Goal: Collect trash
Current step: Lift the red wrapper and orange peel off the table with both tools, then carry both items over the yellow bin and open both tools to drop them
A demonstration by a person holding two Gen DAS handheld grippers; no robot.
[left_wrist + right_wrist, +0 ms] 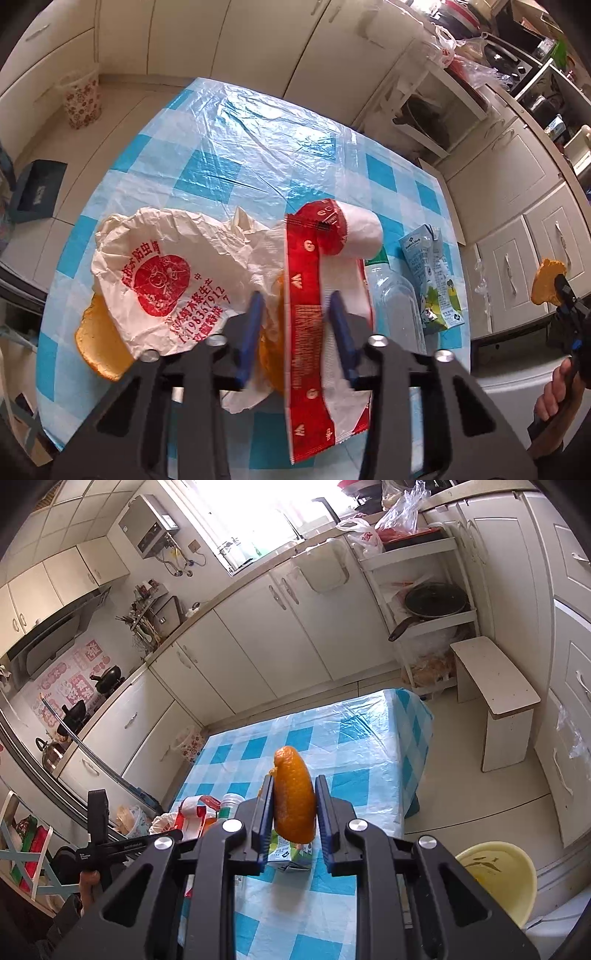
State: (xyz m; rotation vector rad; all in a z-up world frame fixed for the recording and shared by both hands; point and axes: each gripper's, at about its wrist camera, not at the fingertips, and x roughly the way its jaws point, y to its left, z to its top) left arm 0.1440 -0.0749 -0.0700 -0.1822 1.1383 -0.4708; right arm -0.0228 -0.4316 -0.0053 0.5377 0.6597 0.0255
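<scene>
Left gripper (295, 314) pitched steeply down over the blue-and-white checked plastic tablecloth (229, 155), blue fingers (251, 325) straddling the long red-and-white plastic snack wrapper (314, 306); jaws narrowed around it, firm contact not certain. Wrapper's long axis running away from the camera, lengthwise between the fingers, far end curled. Right gripper (293, 805) clamped on a curved piece of orange peel (293, 794), held clear of the table beside a pale yellow plastic basin (495, 878), probably the drop point.
</scene>
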